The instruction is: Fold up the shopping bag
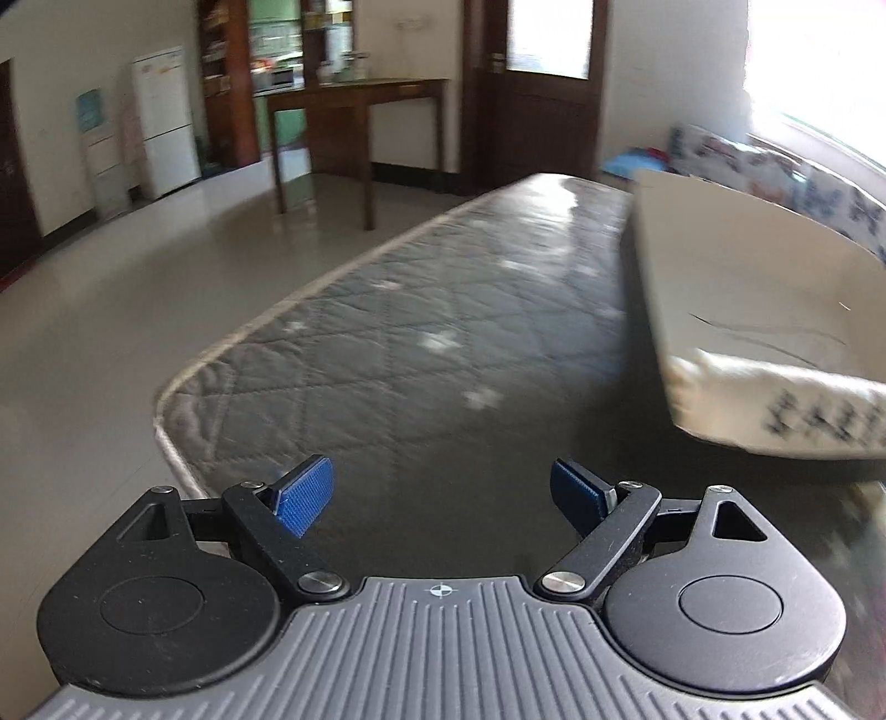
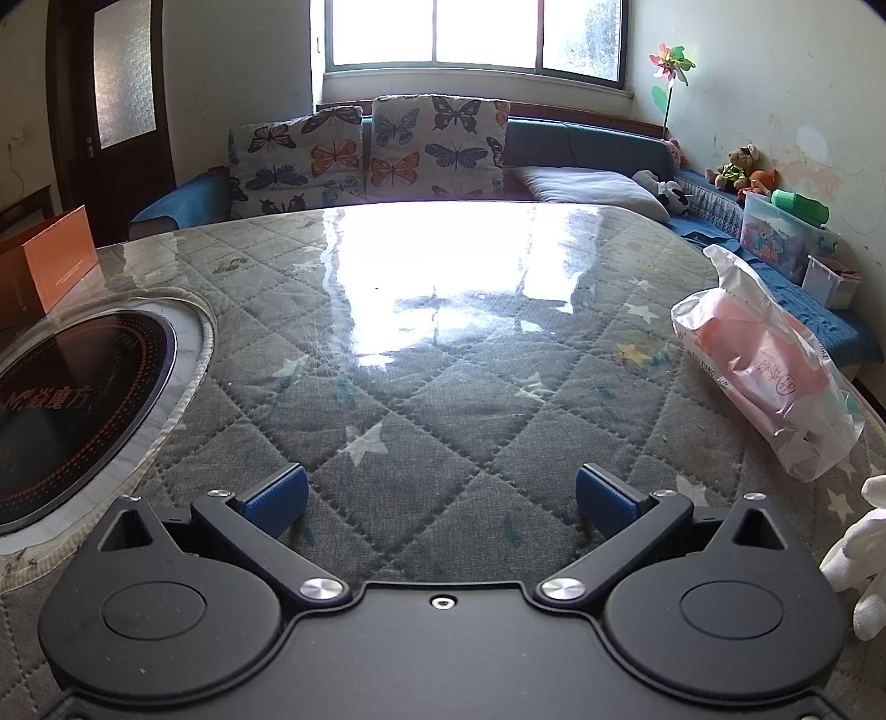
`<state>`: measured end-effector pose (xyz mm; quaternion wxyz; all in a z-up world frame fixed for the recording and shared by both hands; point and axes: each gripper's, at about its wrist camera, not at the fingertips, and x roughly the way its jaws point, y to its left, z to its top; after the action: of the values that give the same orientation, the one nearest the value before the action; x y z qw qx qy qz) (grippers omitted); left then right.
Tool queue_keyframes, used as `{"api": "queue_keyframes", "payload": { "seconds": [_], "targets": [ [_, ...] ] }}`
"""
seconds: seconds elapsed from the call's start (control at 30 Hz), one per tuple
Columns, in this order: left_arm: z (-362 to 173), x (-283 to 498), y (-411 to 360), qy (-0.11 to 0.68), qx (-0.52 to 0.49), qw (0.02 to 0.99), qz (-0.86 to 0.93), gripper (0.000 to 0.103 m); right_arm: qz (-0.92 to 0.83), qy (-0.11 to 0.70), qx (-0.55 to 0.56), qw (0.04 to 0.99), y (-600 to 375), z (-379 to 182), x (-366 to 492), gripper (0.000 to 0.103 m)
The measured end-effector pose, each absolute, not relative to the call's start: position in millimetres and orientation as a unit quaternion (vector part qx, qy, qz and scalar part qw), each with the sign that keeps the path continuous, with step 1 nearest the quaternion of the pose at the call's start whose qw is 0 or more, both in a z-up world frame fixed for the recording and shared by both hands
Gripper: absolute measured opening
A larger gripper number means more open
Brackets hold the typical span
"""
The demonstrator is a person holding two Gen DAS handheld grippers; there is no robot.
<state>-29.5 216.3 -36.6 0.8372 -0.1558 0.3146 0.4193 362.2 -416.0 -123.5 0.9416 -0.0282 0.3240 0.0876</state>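
Shopping bag is seen lying crumpled and loosely bunched at the right edge of the quilted table — no neat fold is shown — while left gripper and right gripper are held spread, grasping nothing.

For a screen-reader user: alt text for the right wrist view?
Open right gripper hovers over a quilted table, holding nothing. A crumpled shopping bag lies at right, an induction hob at left.

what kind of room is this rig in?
Likely a home living or dining room: a sofa with butterfly cushions under a window, a white fridge, and a quilt-covered table with a built-in cooktop.
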Motion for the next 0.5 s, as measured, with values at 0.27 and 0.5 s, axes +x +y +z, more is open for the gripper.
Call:
{"api": "queue_keyframes", "payload": {
  "seconds": [0.27,0.5],
  "targets": [
    [-43,-18,265,0.295,-0.174,0.819,0.460,0.087,0.087,0.324,-0.028,0.942,-415,-124,362,0.103],
    [-48,0,294,0.289,-0.187,0.807,0.480,0.087,0.087,0.324,-0.028,0.942,-414,-125,362,0.103]
  ]
}}
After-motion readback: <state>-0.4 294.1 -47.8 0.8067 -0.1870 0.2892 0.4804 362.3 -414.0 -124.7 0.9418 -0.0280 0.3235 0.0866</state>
